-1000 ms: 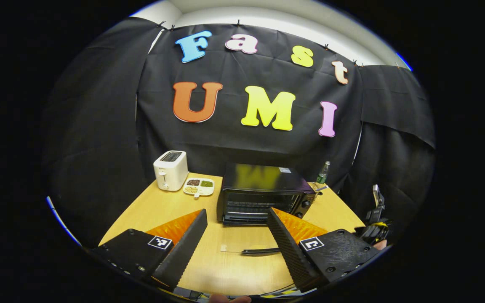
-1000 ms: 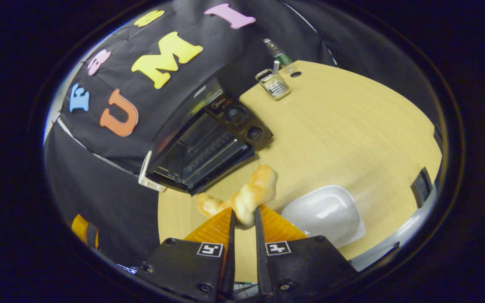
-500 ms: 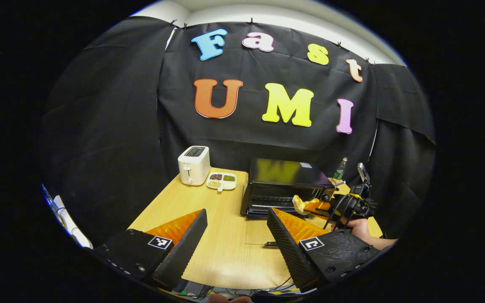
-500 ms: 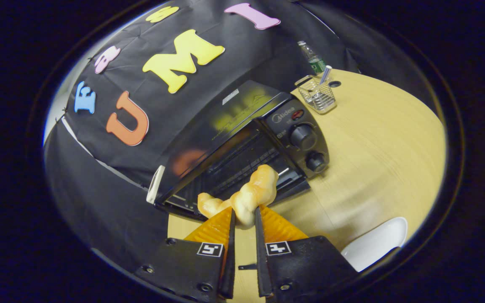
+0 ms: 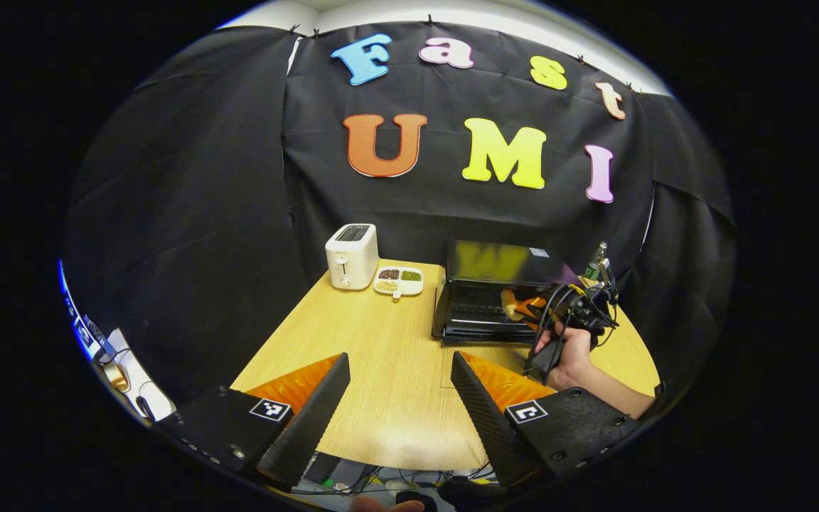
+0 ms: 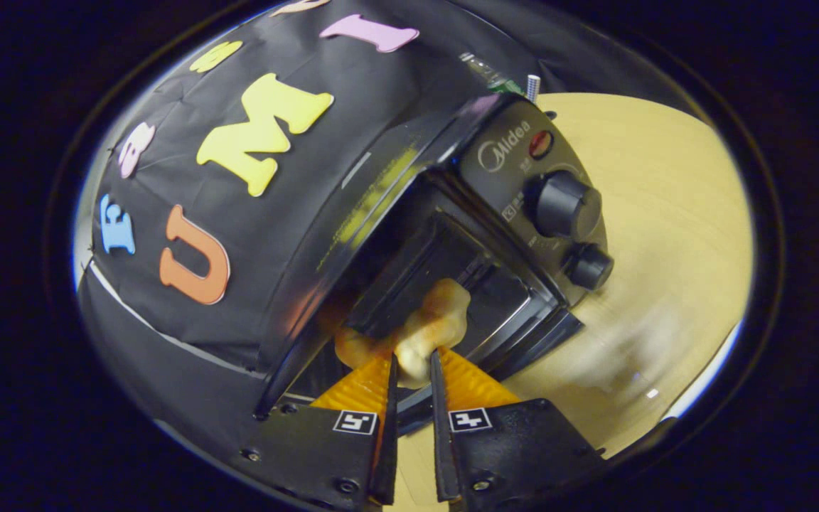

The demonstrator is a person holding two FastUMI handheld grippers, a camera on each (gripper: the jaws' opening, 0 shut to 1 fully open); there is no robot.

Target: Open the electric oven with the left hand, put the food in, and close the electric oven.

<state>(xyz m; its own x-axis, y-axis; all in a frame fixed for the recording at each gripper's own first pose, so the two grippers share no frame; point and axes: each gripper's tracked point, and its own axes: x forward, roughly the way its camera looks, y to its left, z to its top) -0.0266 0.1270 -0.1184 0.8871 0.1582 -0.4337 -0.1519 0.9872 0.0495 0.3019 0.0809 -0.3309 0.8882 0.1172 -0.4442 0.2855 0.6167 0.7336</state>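
Left gripper [image 5: 399, 402]: low in the left gripper view, fingers spread wide, nothing between them, held back over the near edge of the table [image 5: 367, 355].

Right gripper [image 6: 409, 419]: in the right gripper view its fingers rise from the bottom centre, nearly closed, both pressing on the lower end of the food [image 6: 424, 331]. In the left gripper view the same gripper [image 5: 530, 307] sits right of centre, reaching into the oven mouth, with the person's hand [image 5: 569, 355] wrapped round its handle and a forearm running off to the lower right.

Electric oven [image 6: 452, 213]: black, door swung down and open. It stands at the far right part of the table in the left gripper view [image 5: 498, 291]. Two knobs [image 6: 562, 203] sit on its front panel, upper right in the right gripper view.

Food: a pale golden, lumpy, twisted pastry-like piece. It is at the centre of the right gripper view, just at the oven opening, its upper end already within the cavity. Whether it touches the rack cannot be told.

Containers: a white divided dish [image 5: 399, 279] at the far side of the table holds dark, green and tan portions, one per compartment. It lies between the white toaster [image 5: 351, 256] and the oven. A bottle [image 5: 596, 262] stands behind the oven at right.
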